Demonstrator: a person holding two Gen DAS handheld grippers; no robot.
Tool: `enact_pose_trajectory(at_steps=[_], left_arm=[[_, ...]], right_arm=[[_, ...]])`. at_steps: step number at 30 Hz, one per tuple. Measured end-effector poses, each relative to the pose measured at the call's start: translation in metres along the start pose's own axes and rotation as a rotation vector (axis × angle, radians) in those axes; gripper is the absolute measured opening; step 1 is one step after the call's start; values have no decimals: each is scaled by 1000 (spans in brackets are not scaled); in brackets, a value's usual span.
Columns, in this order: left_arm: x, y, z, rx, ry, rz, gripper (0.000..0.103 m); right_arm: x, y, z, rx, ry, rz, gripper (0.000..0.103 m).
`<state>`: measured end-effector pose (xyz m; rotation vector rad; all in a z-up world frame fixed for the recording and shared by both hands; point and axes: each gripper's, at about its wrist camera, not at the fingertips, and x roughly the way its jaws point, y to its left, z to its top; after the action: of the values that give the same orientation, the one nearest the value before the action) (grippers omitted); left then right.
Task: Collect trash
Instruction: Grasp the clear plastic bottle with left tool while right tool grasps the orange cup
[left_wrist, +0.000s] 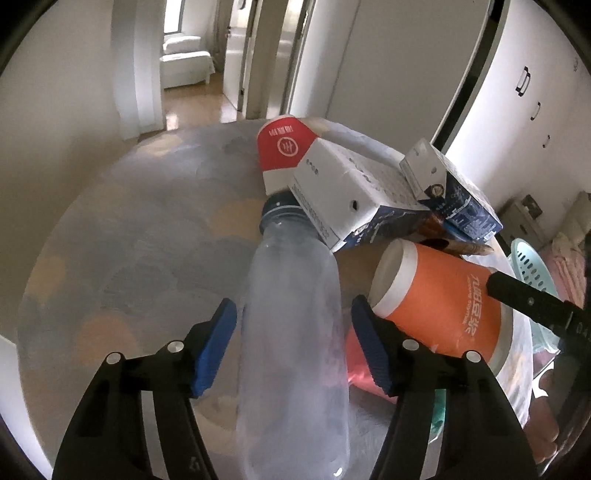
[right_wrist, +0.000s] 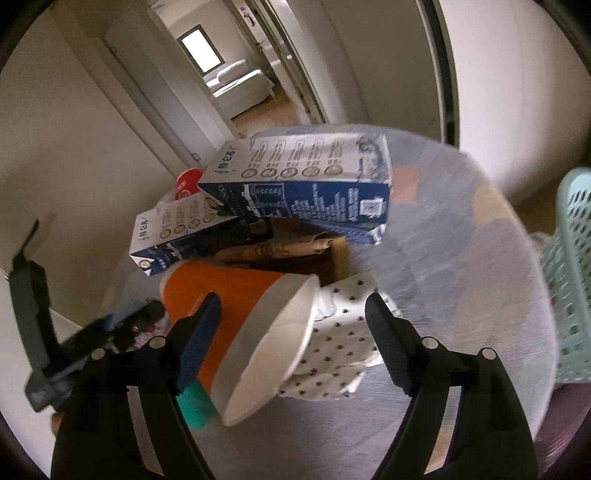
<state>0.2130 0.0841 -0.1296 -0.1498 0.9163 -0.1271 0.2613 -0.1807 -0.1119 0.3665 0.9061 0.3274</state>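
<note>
Round, with a pastel-patterned cloth, the desk (left_wrist: 140, 229) fills the frame's centre. At lower centre, the left gripper (left_wrist: 293, 347) is spread wide around a clear plastic bottle (left_wrist: 291, 332) lying flat, pads apart from it. Right gripper (right_wrist: 293, 341) gapes around an orange paper cup (right_wrist: 243, 317) on its side, beside blue-and-white cartons (right_wrist: 295, 184).

Round table (left_wrist: 122, 236) w/ mottled grey-blue and tan cloth, as I see it from both wrist cams. On it: clear plastic bottle (left_wrist: 291, 332) lying on its side, cap away from me; orange paper cup (left_wrist: 443, 299) on its side; red-and-white cup (left_wrist: 284, 147), tipped; two blue-white cartons (right_wrist: 303, 181) (right_wrist: 173, 236) heaped over a brown box (right_wrist: 332, 258); white dotted wrapper (right_wrist: 340, 350) beside the orange cup's mouth.
</note>
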Motion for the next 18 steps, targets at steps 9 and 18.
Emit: enact_pose_trajectory(at_steps=[9, 18], left_arm=[[-3, 6, -4, -8, 14, -19, 45], [-30, 7, -24, -36, -21, -6, 45]], right_arm=[[-3, 23, -9, -44, 23, 63, 51], [-46, 105, -37, -337, -106, -100, 18]])
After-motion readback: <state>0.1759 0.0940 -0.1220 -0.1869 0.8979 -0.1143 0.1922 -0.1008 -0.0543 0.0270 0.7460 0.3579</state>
